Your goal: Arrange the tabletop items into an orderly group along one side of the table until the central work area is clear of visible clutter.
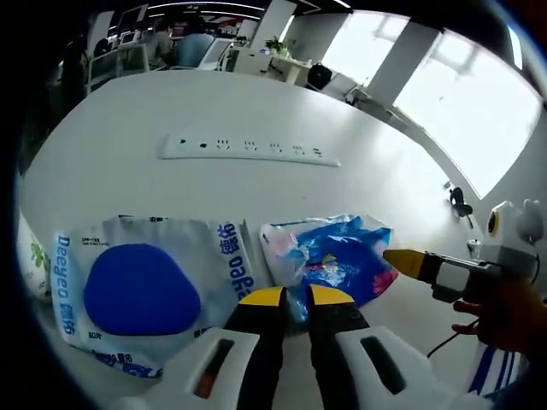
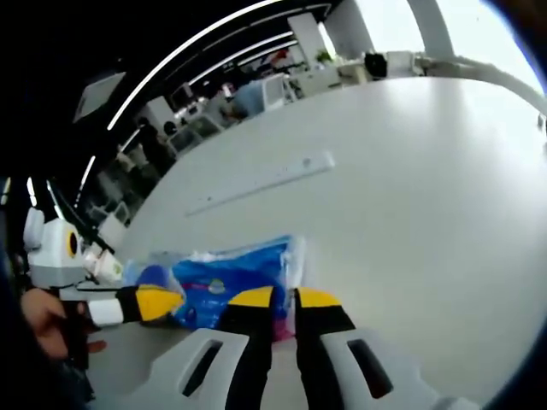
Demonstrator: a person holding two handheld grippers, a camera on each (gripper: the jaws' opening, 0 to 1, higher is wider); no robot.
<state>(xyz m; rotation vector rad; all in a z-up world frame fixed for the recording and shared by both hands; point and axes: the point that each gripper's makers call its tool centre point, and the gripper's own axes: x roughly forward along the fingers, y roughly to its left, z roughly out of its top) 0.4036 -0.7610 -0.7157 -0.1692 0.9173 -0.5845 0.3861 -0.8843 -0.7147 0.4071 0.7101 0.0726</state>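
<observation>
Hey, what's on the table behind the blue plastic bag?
Behind the blue plastic bag, a white power strip lies on the white table. The bag's contents can't be seen.

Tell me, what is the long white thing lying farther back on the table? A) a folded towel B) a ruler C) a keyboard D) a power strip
D: the power strip is a flat white bar with a row of socket holes.
</observation>
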